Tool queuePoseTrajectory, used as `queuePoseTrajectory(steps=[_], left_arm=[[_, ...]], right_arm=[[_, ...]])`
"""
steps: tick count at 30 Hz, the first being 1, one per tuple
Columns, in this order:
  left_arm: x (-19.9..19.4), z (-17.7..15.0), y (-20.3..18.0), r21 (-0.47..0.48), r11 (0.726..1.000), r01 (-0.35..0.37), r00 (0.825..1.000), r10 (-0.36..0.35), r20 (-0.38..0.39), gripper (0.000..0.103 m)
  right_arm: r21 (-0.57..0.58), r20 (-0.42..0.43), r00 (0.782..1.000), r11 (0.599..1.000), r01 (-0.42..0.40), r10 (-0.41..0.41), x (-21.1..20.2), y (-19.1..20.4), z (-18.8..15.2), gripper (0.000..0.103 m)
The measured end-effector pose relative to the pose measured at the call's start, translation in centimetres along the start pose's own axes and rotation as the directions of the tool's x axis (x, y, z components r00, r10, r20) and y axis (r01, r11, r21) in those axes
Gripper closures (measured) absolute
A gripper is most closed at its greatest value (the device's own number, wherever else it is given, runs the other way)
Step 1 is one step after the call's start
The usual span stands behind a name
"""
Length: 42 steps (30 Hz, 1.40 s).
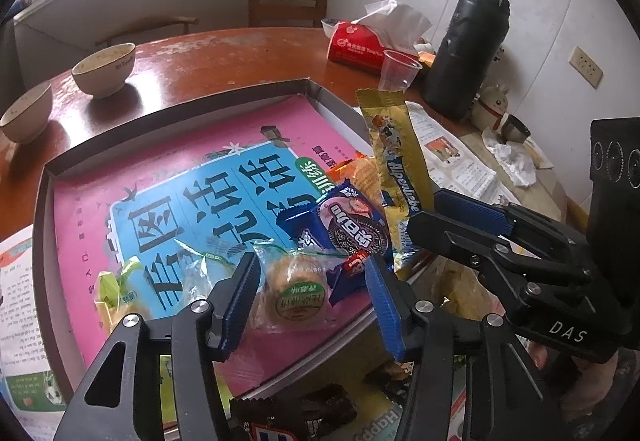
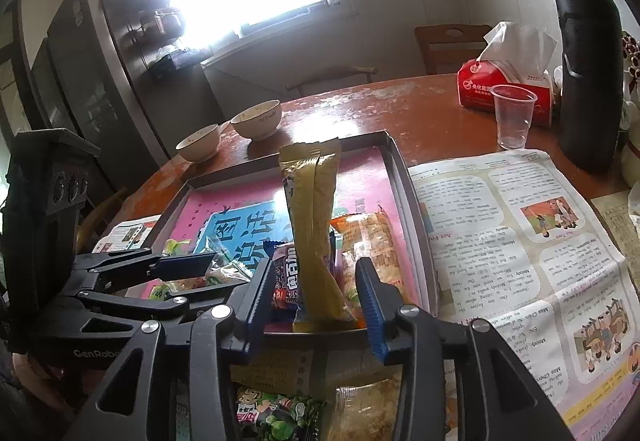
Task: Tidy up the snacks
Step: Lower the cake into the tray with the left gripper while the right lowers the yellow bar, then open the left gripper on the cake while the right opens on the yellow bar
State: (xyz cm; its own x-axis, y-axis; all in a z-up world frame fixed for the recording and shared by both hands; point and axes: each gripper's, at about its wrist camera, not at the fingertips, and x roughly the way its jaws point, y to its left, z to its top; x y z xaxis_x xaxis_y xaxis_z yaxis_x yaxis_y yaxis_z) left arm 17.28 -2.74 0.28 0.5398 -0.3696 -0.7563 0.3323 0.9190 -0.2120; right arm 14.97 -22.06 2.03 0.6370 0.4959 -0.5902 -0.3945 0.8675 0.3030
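A shallow grey cardboard box lid lined with a pink and blue printed book cover sits on the worn red-brown wooden worktop, and the snacks lie along its near right side. The left gripper stands wide, its blue-padded fingers on either side of a round biscuit in a clear wrapper with a green label, not pinching it. Just right of that biscuit lies a blue Oreo-style cookie packet, with an orange crinkled snack bag behind it. A long gold Alpenliebe candy pack stands tilted against the box lid's right edge; in the right wrist view the same pack rises between the spread fingers of the right gripper, which do not close on it. A green-printed snack packet lies nearest, outside the box lid. Far left stand two cream ceramic bowls. Far right are a red tissue pack, a clear plastic cup and a tall black thermos flask, with a printed newspaper page spread on the right
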Motion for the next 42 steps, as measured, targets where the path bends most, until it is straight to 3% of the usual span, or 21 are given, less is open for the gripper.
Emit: queuePoseTrajectory(steps=[18,21,42], left_arm=[[-1.6,-0.4,0.0,0.003,1.0,0.0,1.0,0.0,0.015,0.039],[-2.1,-0.5,-0.1,0.008,1.0,-0.007,1.0,0.007,0.025,0.031],[-4.2,-0.8,-0.4,0.009,1.0,-0.007,0.998,0.006,0.055,0.027]], right_arm=[[0.0,0.018,1.0,1.0,0.012,-0.012,-0.6,-0.2,-0.3,0.055],[-0.001,0.019,1.0,1.0,0.012,-0.012,-0.8,-0.2,-0.4,0.055],[-0.037,0.071,0.997,0.999,0.014,-0.011,-2.9,0.6,0.0,0.049]])
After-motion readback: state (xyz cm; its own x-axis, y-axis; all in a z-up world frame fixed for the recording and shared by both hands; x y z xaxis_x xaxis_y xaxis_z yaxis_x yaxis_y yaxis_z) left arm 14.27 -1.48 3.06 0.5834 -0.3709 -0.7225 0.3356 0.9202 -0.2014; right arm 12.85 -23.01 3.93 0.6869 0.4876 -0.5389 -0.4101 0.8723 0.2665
